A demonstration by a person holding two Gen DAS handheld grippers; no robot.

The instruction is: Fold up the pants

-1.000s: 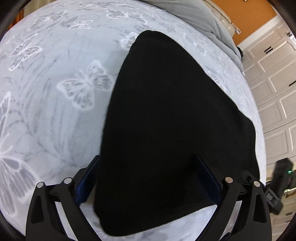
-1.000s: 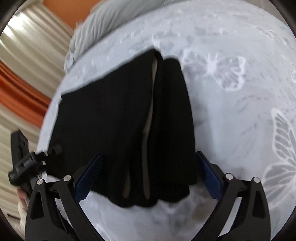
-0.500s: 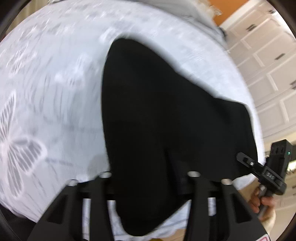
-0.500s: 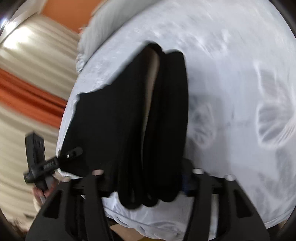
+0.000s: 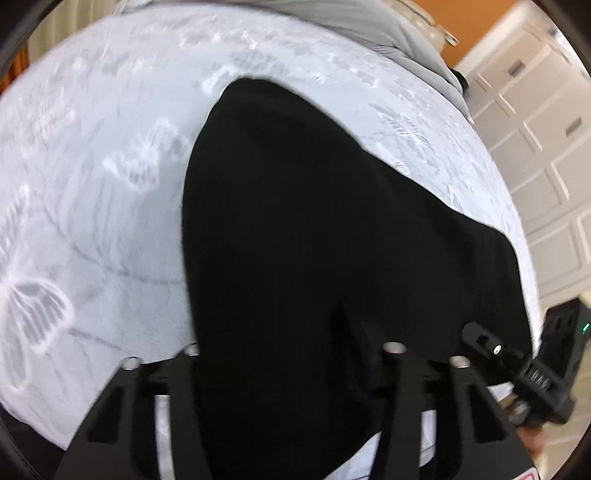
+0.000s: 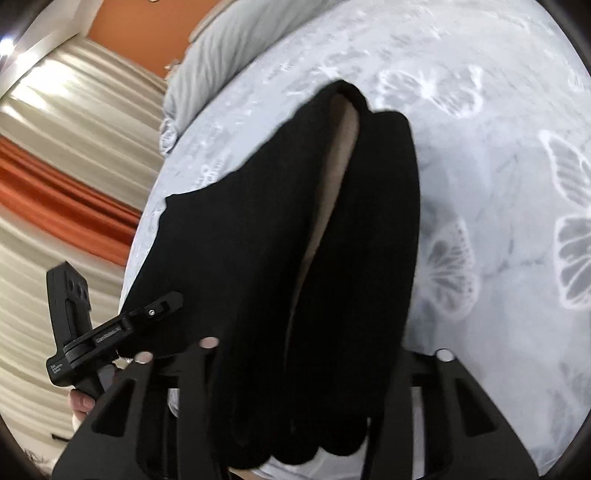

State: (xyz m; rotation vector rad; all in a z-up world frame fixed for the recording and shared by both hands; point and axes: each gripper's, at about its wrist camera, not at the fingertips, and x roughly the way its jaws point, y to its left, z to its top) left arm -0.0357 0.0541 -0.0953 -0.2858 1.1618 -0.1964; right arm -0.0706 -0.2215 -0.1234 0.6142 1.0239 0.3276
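Black pants (image 5: 314, 221) lie folded in a stack on a pale butterfly-print bedspread (image 5: 92, 184). In the left wrist view my left gripper (image 5: 280, 354) has the near edge of the pants bunched between its fingers, and its jaws are closing. The right wrist view shows the layered open end of the pants (image 6: 258, 240) with a tan lining inside. My right gripper (image 6: 303, 354) pinches that end, its jaws closing too. Each gripper also appears in the other's view: the right gripper (image 5: 517, 354) and the left gripper (image 6: 122, 325) both sit at the pants' edge.
A grey duvet (image 5: 369, 26) is heaped at the far end of the bed. White panelled cabinet doors (image 5: 546, 147) stand to one side, cream and orange curtains (image 6: 55, 147) to the other. The bedspread (image 6: 498, 184) stretches bare beside the pants. A hand (image 6: 81, 402) holds the left gripper.
Both grippers went from wide open around the pants' near edge to pinched in on the cloth. The edge has bunched and lifted a little, and both cameras shifted.
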